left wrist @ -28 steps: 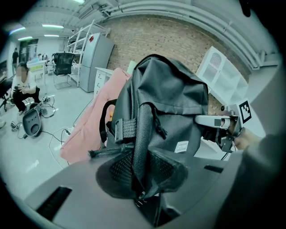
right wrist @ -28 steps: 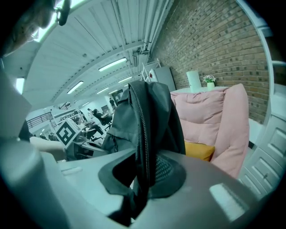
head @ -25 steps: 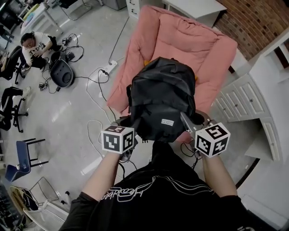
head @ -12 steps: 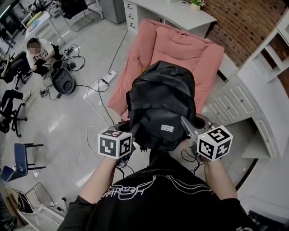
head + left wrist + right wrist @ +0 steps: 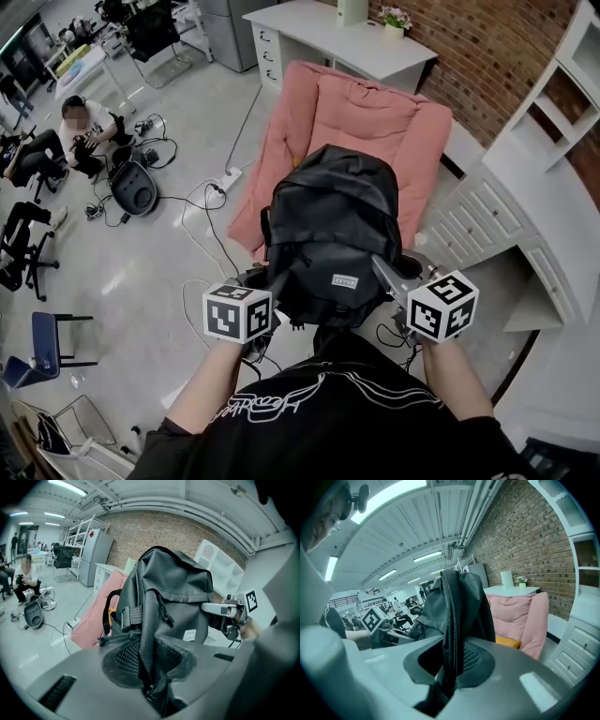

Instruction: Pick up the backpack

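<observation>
A black backpack (image 5: 333,225) hangs in the air in front of me, above a pink armchair (image 5: 366,112). My left gripper (image 5: 267,286) is shut on a fold of fabric and strap at the backpack's left lower side; in the left gripper view that fold (image 5: 147,620) runs down between the jaws. My right gripper (image 5: 392,274) is shut on the right lower side, and in the right gripper view a zipped edge (image 5: 451,634) is pinched between its jaws. In the head view the backpack partly hides the jaws of both grippers.
A person sits on the floor (image 5: 80,122) at the far left among cables and a power strip (image 5: 225,173). White drawers (image 5: 487,216) stand to the right of the armchair, a white desk (image 5: 347,28) and a brick wall behind it. A blue chair (image 5: 42,342) is at the lower left.
Both grippers have risen with the backpack, which now hangs clear of the armchair seat. More of the desk and brick wall shows at the top.
</observation>
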